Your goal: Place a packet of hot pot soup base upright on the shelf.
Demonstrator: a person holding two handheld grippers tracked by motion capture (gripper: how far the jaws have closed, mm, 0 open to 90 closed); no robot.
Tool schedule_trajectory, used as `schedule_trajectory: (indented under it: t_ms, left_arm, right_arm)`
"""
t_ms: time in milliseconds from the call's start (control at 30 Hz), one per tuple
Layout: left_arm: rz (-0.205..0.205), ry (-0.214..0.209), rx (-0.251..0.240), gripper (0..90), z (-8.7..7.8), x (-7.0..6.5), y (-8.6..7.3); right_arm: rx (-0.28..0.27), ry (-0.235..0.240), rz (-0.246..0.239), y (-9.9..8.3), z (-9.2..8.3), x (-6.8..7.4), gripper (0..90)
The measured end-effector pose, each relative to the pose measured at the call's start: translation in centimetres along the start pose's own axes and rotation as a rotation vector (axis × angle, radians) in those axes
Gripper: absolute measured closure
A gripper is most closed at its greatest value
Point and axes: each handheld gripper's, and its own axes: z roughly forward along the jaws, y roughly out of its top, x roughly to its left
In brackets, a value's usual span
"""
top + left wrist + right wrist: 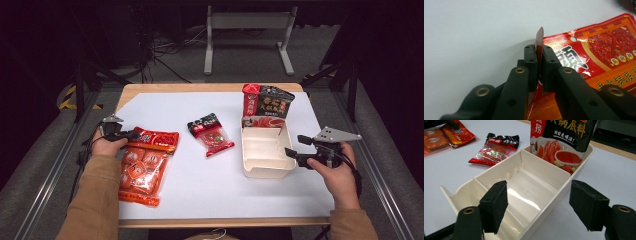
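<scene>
We see the left gripper (538, 68) clamped on the top edge of the large red-orange plastic packet (144, 165) lying at the table's left. The right gripper (541, 206) stands wide apart beside the white plastic divided tray (264, 170).

Orange packet (584, 62) cropped at frame edge

The white box (265, 150) is blocking 9 o'clock of the right gripper (296, 146); bare table (210, 185) is lying open at 6 o'clock.
</scene>
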Motion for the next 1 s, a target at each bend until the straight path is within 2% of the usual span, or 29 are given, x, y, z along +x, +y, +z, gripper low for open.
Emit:
schedule_trajectory:
  t_ms: [233, 400, 500, 733, 833, 1000]
  left_arm:
    - [0.011, 0.002, -0.022, 89.9, -0.7, -0.2, 0.3]
    - [0.01, 0.008, -0.065, 90.0, -2.0, -0.7, 0.9]
    - [0.012, 0.011, -0.074, 90.0, -2.7, -0.9, 1.1]
    - [0.038, 0.006, -0.156, 90.0, -5.0, -2.1, 2.0]
    - [0.044, 0.002, -0.177, 90.0, -5.8, -2.4, 2.2]
    - [0.043, -0.025, -0.256, 90.0, -8.2, -3.4, 2.6]
  right_arm:
    - [-0.005, 0.009, -0.004, 0.2, -0.1, 0.1, 32.8]
    - [-0.006, 0.014, -0.012, 0.4, 0.1, 0.3, 34.2]
    - [0.002, 0.022, -0.015, 0.5, 0.3, 0.5, 36.3]
    - [-0.011, 0.032, -0.017, 1.1, 0.3, 0.7, 39.2]
    - [-0.015, 0.039, -0.016, 1.3, 0.3, 0.9, 40.6]
    - [-0.022, 0.067, -0.032, 2.2, 0.6, 1.7, 47.4]
